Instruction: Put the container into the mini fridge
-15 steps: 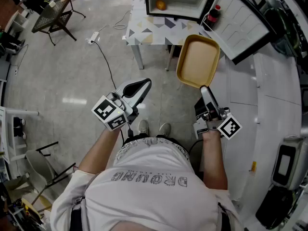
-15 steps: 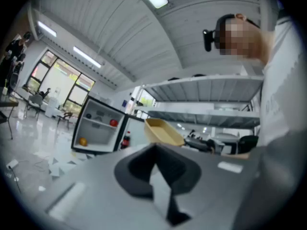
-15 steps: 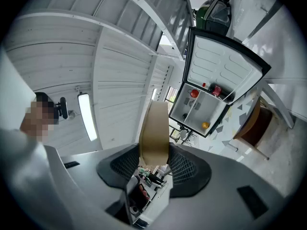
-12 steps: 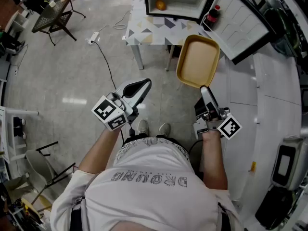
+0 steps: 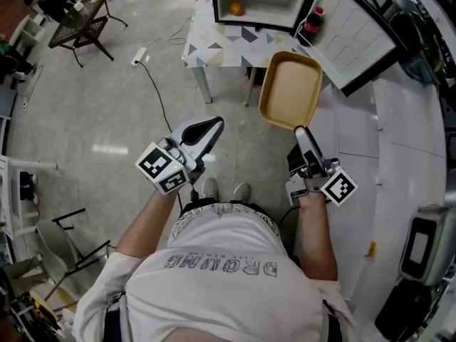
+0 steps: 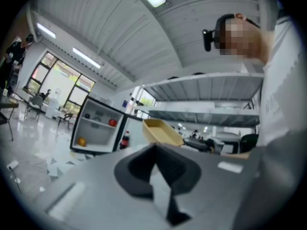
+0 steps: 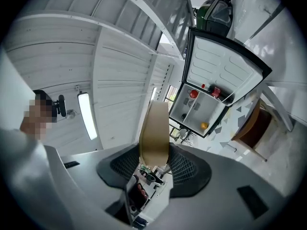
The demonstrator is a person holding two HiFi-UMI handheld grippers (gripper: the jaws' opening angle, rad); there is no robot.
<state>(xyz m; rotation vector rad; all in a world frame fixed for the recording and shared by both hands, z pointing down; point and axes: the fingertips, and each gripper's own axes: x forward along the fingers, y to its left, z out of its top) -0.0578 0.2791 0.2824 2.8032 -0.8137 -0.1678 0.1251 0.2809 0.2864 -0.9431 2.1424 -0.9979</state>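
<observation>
A shallow tan container (image 5: 291, 91) juts forward from my right gripper (image 5: 301, 130), whose jaws are shut on its near rim. In the right gripper view the container (image 7: 154, 128) stands edge-on between the black pads (image 7: 184, 169). Ahead, the mini fridge (image 5: 256, 24) stands open on a patterned table (image 5: 221, 48), its door (image 5: 356, 34) swung to the right. An orange (image 5: 236, 8) lies inside and a cola bottle (image 5: 313, 21) stands in the door. My left gripper (image 5: 206, 128) hangs over the floor at the left, shut and empty.
A white counter (image 5: 413, 155) runs along the right with a black device (image 5: 420, 244) on it. A power strip and cable (image 5: 139, 54) lie on the floor at the left, beyond them a dark chair (image 5: 82, 23).
Hardly anything: the fridge and the container sit very slightly further left in the head view. Both grippers keep their poses.
</observation>
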